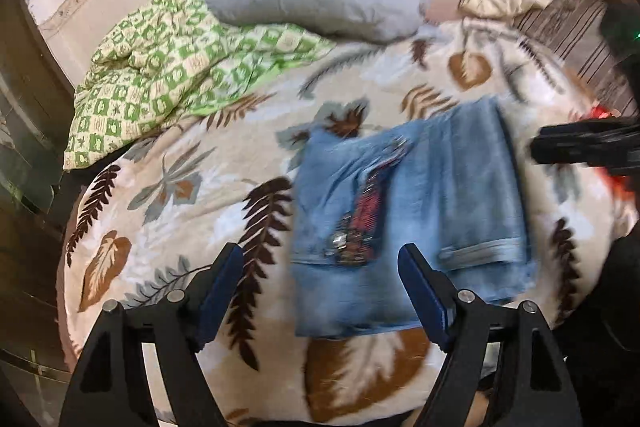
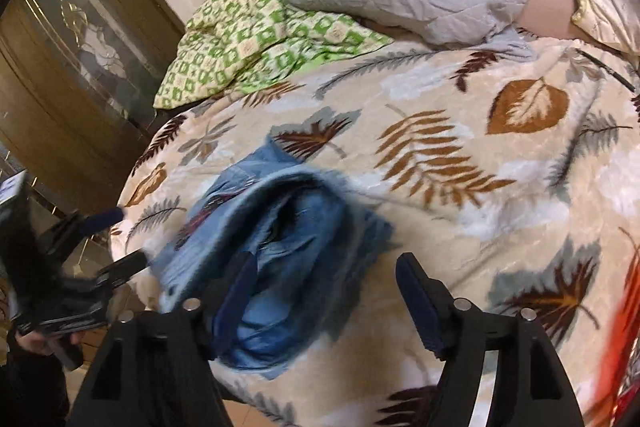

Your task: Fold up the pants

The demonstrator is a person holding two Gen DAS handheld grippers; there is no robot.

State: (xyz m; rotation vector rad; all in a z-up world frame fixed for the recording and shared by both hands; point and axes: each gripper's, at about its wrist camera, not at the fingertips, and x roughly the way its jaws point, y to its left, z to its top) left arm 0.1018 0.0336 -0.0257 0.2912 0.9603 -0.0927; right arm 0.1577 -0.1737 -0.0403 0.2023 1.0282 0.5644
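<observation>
Left gripper (image 1: 320,291) and right gripper (image 2: 320,301) both gape, holding nothing. Folded blue jeans (image 1: 404,223) lie on the leaf-print blanket (image 1: 168,187) on the bed. Denim looks heavy, limp, grippy; best pinched at a folded edge or waistband. Motion blur smears seams; layer count unclear.

Folded jeans (image 2: 272,247) lie on leaf-print blanket (image 2: 480,155) between spread fingers (image 2: 416,291).
</observation>
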